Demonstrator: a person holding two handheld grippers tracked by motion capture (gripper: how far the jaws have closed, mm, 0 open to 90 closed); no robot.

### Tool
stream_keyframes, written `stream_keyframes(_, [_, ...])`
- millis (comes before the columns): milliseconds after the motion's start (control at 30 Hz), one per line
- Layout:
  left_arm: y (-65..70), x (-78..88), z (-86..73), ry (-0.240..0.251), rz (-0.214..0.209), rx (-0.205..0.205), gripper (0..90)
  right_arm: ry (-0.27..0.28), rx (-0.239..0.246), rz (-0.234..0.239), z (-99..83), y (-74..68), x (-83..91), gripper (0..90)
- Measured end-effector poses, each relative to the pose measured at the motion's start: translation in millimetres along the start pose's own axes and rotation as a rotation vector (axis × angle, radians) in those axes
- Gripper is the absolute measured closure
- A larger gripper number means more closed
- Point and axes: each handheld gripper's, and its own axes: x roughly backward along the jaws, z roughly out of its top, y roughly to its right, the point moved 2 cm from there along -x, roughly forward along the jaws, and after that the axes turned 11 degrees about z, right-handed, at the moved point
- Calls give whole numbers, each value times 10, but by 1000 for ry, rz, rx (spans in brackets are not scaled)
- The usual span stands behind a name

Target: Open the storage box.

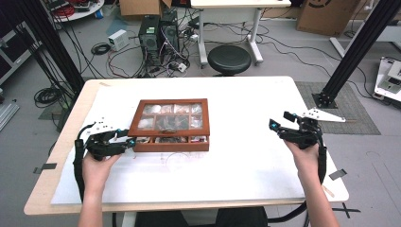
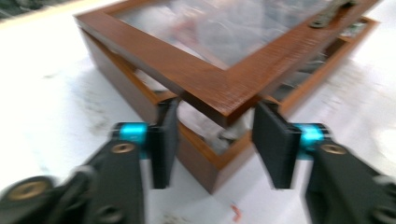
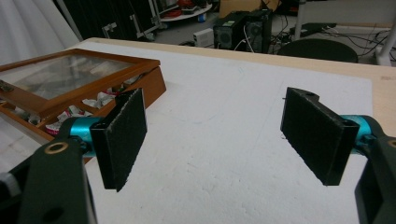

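My left gripper (image 2: pixel 215 140) had its two black jaws spread apart, and the near corner of the brown wooden box with a glass-paned lid (image 2: pixel 224 70) sat in the gap between them without either pad visibly touching the wood. From the left gripper view the lid stood slightly lifted and skewed over the base, its corner overhanging the lower frame, with a dark metal clasp (image 2: pixel 331 11) on its far edge; the picture there was blurred, so I could not tell how far the lid was raised. Through the glass and the gap I saw small pale and reddish wrapped items (image 3: pixel 100 100) lying in the compartments. In the high view the box (image 1: pixel 170 124) lay left of centre on the white sheet (image 1: pixel 236 156) that covered the light wooden table (image 1: pixel 61 142), and my left gripper (image 1: pixel 124 141) was just beside its front left corner. My right gripper (image 3: pixel 212 135) also had its jaws wide apart, holding nothing, above bare white sheet; in the high view it (image 1: pixel 281 126) hung well apart from the box, near the right edge of the sheet. Open sheet stretched between that gripper and the box and along the whole near side of the table. Beyond the far edge I saw a round black stool (image 1: pixel 230 59) on the floor.
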Motion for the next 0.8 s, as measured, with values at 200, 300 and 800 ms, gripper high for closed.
stream_keyframes(200, [32, 49, 66, 48, 49, -16, 490, 0, 3, 2, -2, -2, -6, 228])
stream_keyframes(300, [39, 60, 88, 65, 57, -13, 490, -3, -1, 3, -4, -6, -11, 228])
stream_keyframes(800, [72, 92, 256, 98, 66, 2, 434, -8, -2, 12, -16, -20, -36, 229])
